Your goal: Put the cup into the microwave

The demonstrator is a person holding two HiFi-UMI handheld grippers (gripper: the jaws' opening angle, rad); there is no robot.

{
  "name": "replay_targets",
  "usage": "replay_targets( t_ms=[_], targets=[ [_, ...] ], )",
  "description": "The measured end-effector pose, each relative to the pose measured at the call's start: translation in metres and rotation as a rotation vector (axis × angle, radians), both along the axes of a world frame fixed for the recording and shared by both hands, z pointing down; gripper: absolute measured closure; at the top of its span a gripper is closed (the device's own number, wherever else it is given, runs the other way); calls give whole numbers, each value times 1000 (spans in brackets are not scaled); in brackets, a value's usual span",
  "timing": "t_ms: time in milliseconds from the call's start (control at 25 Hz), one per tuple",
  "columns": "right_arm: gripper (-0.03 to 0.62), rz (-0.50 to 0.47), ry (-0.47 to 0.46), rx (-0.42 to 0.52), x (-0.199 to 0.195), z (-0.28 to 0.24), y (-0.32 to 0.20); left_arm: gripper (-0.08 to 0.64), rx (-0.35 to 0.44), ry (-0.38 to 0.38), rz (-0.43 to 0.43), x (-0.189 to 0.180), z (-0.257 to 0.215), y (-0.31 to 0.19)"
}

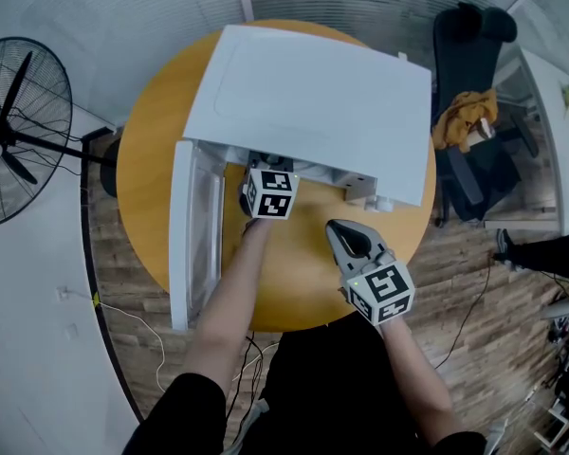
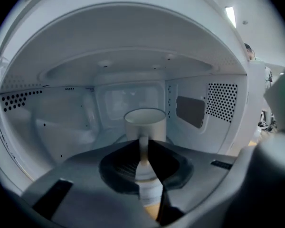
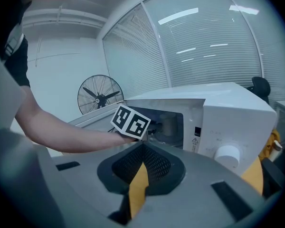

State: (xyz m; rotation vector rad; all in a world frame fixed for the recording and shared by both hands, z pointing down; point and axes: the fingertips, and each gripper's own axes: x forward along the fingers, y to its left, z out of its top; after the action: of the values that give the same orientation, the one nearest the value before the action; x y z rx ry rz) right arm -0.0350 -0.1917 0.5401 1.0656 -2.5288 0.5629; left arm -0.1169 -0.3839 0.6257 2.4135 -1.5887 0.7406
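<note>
The white microwave [image 1: 313,102] stands on a round yellow table [image 1: 303,282], its door [image 1: 192,235] swung open to the left. My left gripper [image 1: 270,192] reaches into the opening. Inside the cavity, a white cup [image 2: 145,121] is upright over the turntable, and my left gripper [image 2: 143,145] is shut on its handle. I cannot tell whether the cup rests on the turntable. My right gripper [image 1: 346,237] hovers over the table in front of the microwave, shut and empty. From the right gripper view [image 3: 141,152], the cup [image 3: 170,125] shows dimly inside the microwave [image 3: 228,118].
A standing fan [image 1: 14,131] is on the floor at the left. A dark office chair [image 1: 469,83] with a yellow cloth sits at the right. The control knob [image 3: 226,154] is right of the cavity. Cables lie on the wooden floor.
</note>
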Motion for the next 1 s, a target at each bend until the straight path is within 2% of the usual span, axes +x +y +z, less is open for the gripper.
replay_targets(
  t_ms=[520,720,1000],
  targets=[
    [583,25,24,1,5,-2,8,503,-14,-38,17,-1,5,3],
    [583,45,30,9,4,-4,14,486,-20,-7,-10,-5,-1,16],
    [583,76,12,39,1,-17,28,486,-14,6,6,-3,-13,53]
  ],
)
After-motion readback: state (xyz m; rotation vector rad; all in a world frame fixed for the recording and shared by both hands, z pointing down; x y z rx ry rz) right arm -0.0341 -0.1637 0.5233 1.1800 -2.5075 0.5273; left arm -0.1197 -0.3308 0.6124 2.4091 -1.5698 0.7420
